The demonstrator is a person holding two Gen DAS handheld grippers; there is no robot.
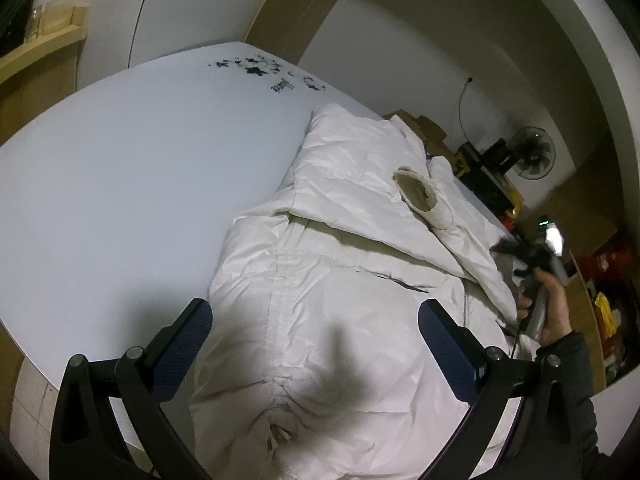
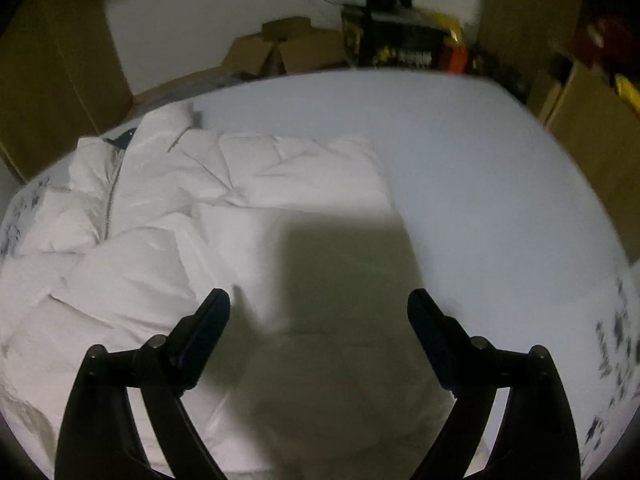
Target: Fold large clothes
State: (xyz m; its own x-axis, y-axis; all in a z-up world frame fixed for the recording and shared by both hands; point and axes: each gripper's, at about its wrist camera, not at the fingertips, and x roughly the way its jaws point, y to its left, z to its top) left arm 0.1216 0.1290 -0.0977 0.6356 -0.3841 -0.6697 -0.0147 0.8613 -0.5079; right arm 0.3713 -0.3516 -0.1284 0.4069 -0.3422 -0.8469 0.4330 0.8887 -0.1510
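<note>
A white padded jacket [image 1: 320, 280] lies crumpled on the pale tabletop [image 1: 120, 180], one cuff (ribbed) turned up at the far right. The left gripper [image 1: 316, 320] hangs spread above its near end, empty. The right gripper [image 2: 319, 308] is spread too, pinching nothing.

**White on pale blue, with dark accents**

The puffy quilted white jacket [image 1: 344, 280] has a cream fleecy cuff lining [image 1: 418, 192] and a silvery grey zip [image 2: 110, 200]. It lies on a pale blue-white smooth tabletop [image 1: 120, 184] printed with a dark navy scatter of stars and script [image 1: 268, 72]. The left gripper [image 1: 316, 336] and right gripper [image 2: 318, 332] are black with dark blue textured pads [image 1: 444, 344]. Brown cardboard boxes [image 2: 280, 46] stand behind, beside a black and yellow carton [image 2: 400, 44]. A dark grey sleeve [image 1: 568, 364] covers the person's wrist.
</note>
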